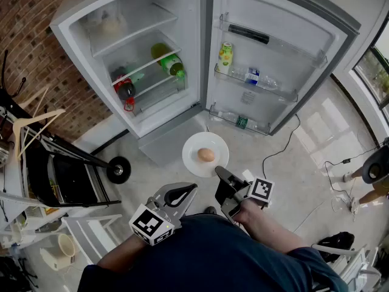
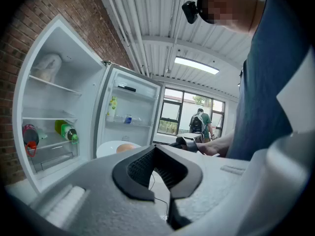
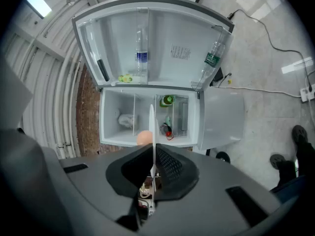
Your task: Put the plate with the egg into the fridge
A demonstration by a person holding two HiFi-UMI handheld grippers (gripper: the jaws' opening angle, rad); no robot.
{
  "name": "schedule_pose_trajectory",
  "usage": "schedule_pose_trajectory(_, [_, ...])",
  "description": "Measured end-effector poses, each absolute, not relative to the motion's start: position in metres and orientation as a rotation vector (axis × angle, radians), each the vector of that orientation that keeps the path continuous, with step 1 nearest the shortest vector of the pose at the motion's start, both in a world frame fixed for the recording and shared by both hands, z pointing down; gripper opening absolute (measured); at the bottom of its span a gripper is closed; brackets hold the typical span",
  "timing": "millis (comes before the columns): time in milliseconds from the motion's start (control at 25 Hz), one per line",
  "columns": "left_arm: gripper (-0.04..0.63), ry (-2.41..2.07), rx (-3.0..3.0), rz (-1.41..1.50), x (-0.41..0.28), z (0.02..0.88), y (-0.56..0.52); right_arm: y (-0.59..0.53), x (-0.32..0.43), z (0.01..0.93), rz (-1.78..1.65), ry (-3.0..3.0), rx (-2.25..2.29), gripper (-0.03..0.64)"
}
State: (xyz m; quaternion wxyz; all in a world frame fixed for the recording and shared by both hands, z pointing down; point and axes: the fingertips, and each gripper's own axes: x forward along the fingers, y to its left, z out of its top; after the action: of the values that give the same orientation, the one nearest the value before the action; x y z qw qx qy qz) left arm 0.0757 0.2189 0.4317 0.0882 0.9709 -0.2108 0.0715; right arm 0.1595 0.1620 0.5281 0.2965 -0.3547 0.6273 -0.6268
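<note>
Before us we have the open fridge, its door standing to the right. The plate, with the egg on it, is between us and the fridge, its near rim in the right gripper; the left gripper is just beside, to the left

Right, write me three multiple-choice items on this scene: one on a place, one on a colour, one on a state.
1. Where is the egg? A) on a fridge shelf B) on the plate C) on the floor
2. What colour is the plate? A) white B) blue C) black
3. What is the right gripper doing? A) open and empty B) shut on the egg C) shut on the plate's rim

Answers: B, the head view shows the egg sitting mid-plate. A, the plate shows plain white. C, the right gripper view shows the plate's edge clamped between its jaws.
</note>
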Motion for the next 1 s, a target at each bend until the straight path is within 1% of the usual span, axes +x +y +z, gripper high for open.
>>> schedule_pose_trajectory(560, [0.005, -0.670, 2.887, 0.216, 0.078, 0.430, 0.213, 0.155, 0.159, 0.525, -1.688, 1.663, -0.908, 0.023])
schedule_pose_trajectory(1000, [0.005, -0.782, 2.860, 0.209, 0.093, 0.433, 0.203, 0.135, 0.161, 0.527, -1.730, 1.727, -0.832, 0.023])
